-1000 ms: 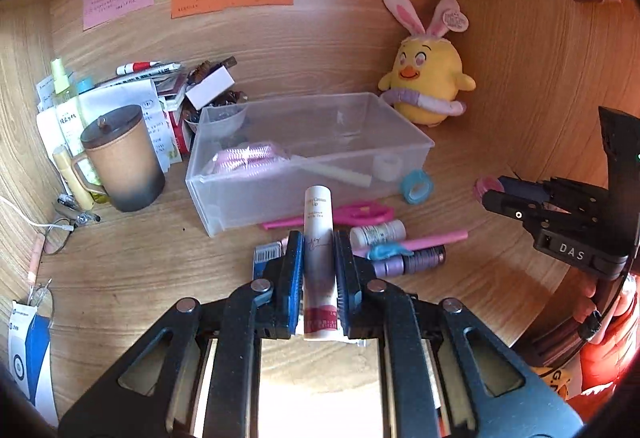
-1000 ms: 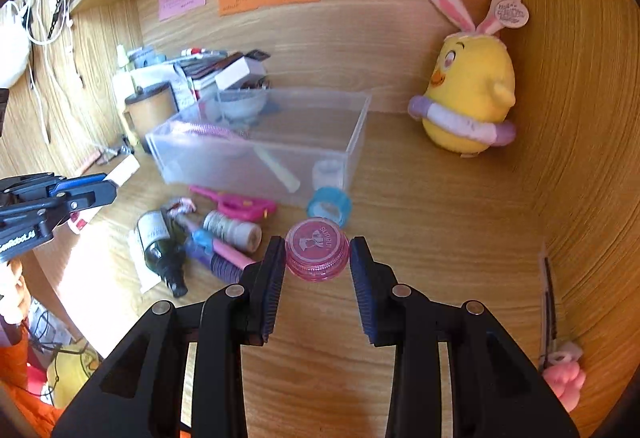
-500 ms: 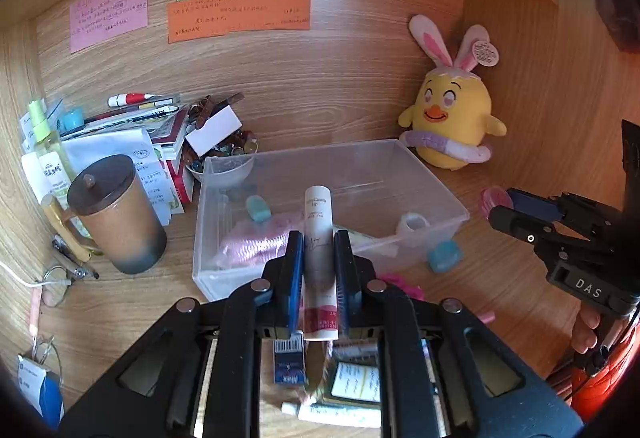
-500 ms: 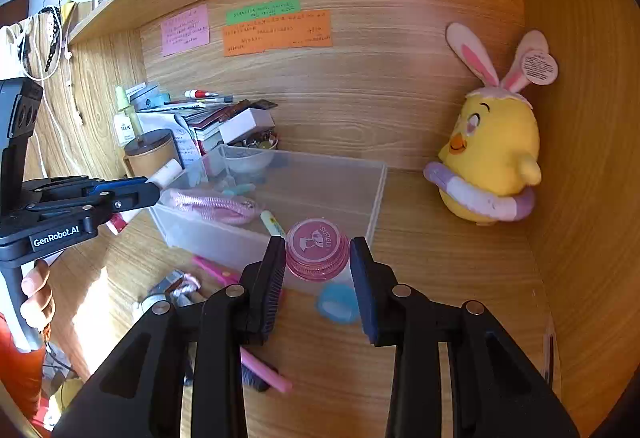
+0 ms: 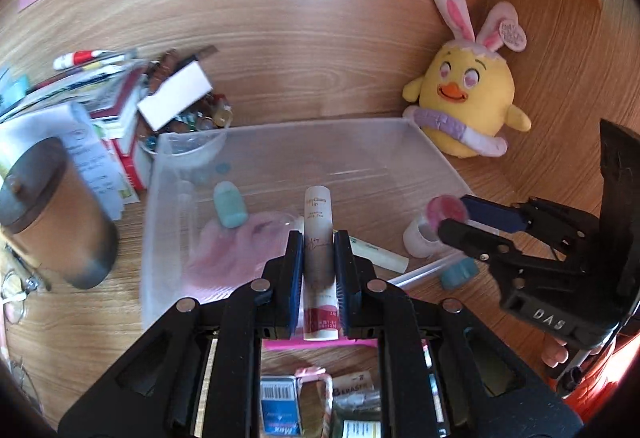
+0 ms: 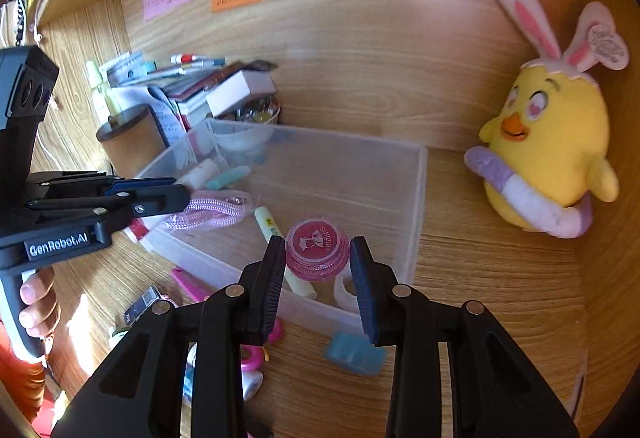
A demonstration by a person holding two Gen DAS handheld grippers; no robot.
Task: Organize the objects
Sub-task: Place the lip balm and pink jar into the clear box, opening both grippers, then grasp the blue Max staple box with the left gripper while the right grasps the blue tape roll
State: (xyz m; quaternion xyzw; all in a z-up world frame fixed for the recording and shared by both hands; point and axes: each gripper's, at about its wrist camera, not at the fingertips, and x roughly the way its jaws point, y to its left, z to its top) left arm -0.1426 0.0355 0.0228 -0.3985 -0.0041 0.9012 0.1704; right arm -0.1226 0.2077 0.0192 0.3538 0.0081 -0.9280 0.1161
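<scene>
Since half a second ago both tongs have come forward over the clear plastic bin (image 5: 404, 142), which now fills more of each view, and the clutter left on the wooden surface (image 6: 500, 298) has slipped under the near rims. Left of the bin stands a brown lidded mug (image 5: 52, 210), matte and cylindrical, blurred by motion. The left tongs (image 5: 319, 266) are clamped on a slim white lip-balm tube (image 5: 318, 238) with a red band at its base; the tube is upright between the ribbed pads and hangs above the bin's near wall. Inside the bin lie a pink braided cord (image 6: 212, 212), a pale green cap (image 5: 230, 206) and a cream highlighter (image 6: 280, 250); a white tape roll (image 5: 416, 238) sits in the bin's right near corner, partly hidden. The right tongs (image 6: 318, 258) are clamped on a round translucent pink jar (image 6: 316, 250) with a printed lid, held over that same corner. Outside the bin's near wall lies a blue tape roll (image 6: 354, 354), soft-edged and hard to read. Right of the bin sits a fuzzy yellow chick plush (image 6: 548, 154) with pink rabbit ears.
</scene>
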